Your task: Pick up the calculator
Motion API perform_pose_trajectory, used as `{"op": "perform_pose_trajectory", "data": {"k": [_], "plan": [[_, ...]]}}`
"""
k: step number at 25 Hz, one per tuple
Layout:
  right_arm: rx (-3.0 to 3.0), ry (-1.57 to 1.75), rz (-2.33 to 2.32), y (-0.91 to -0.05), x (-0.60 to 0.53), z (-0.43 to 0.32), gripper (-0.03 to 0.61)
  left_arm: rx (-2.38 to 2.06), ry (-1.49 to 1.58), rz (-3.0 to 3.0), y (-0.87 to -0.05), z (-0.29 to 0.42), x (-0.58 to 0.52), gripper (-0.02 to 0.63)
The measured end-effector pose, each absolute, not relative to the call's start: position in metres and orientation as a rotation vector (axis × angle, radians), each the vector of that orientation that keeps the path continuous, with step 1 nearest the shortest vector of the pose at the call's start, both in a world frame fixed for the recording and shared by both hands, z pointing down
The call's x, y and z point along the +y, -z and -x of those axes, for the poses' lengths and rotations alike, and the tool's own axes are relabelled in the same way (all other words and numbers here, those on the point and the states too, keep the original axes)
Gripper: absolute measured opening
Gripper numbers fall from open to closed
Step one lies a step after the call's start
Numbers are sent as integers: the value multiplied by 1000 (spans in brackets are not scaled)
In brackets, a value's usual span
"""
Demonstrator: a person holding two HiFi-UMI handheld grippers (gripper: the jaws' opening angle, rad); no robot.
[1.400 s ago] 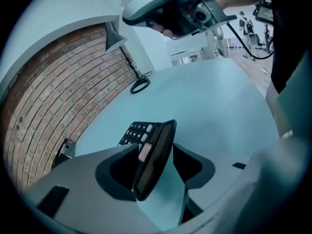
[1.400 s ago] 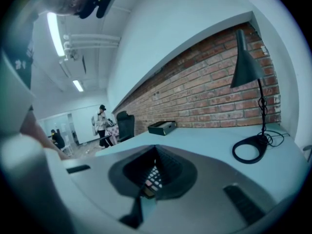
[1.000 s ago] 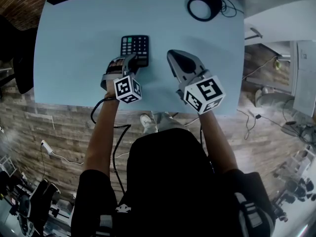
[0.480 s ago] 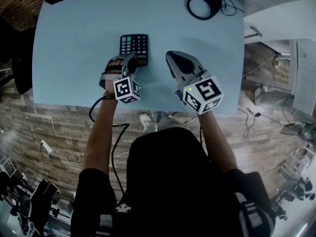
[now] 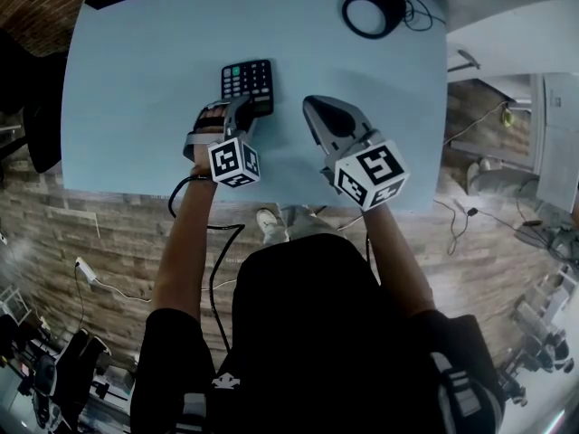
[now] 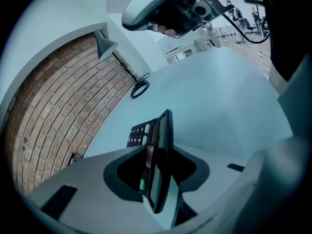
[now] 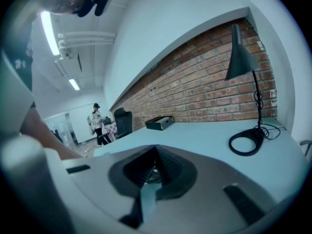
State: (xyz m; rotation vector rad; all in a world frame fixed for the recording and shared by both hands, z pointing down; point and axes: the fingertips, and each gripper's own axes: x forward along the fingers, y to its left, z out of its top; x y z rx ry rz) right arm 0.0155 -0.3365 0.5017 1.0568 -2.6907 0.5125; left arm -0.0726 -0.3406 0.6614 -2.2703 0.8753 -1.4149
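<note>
Black calculator (image 5: 247, 81) sits pinched in the left gripper (image 5: 242, 108), whose jaws have just been closing, so it looks ready to lift, while the right gripper (image 5: 315, 108) idles closed and empty.

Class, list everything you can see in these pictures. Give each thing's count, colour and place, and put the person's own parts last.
table: 1, light blue, under both grippers
calculator: 1, black, near the table's middle, between the left gripper's jaws
desk lamp: 1, dark grey, ring base at the table's far right corner
box: 1, black, table's far left corner
brick wall: 1, red-brown, along the table's far side
floor: 1, brown wood-look, around the table
bystander: 1, far off in the right gripper view
left gripper: 1, grey, jaws have just been closing, now on the calculator
right gripper: 1, grey, jaws together, empty, right of the calculator
</note>
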Motion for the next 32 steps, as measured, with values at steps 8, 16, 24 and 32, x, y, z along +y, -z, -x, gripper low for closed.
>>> {"op": "perform_pose_trajectory", "data": {"k": [8, 16, 24, 32], "plan": [[-2694, -507, -1051, -499, -335, -16, 5, 932, 1364, 2320, -649, 74, -345, 124], [-2698, -498, -1038, -496, -336, -13, 5, 972, 1336, 2334, -633, 80, -347, 120], [-2708, -488, -1024, -491, -333, -6, 5, 1103, 1239, 2400, -608, 87, -352, 118], [-2717, -476, -1020, -488, -329, -5, 5, 1237, 1076, 2502, -581, 87, -354, 115]]}}
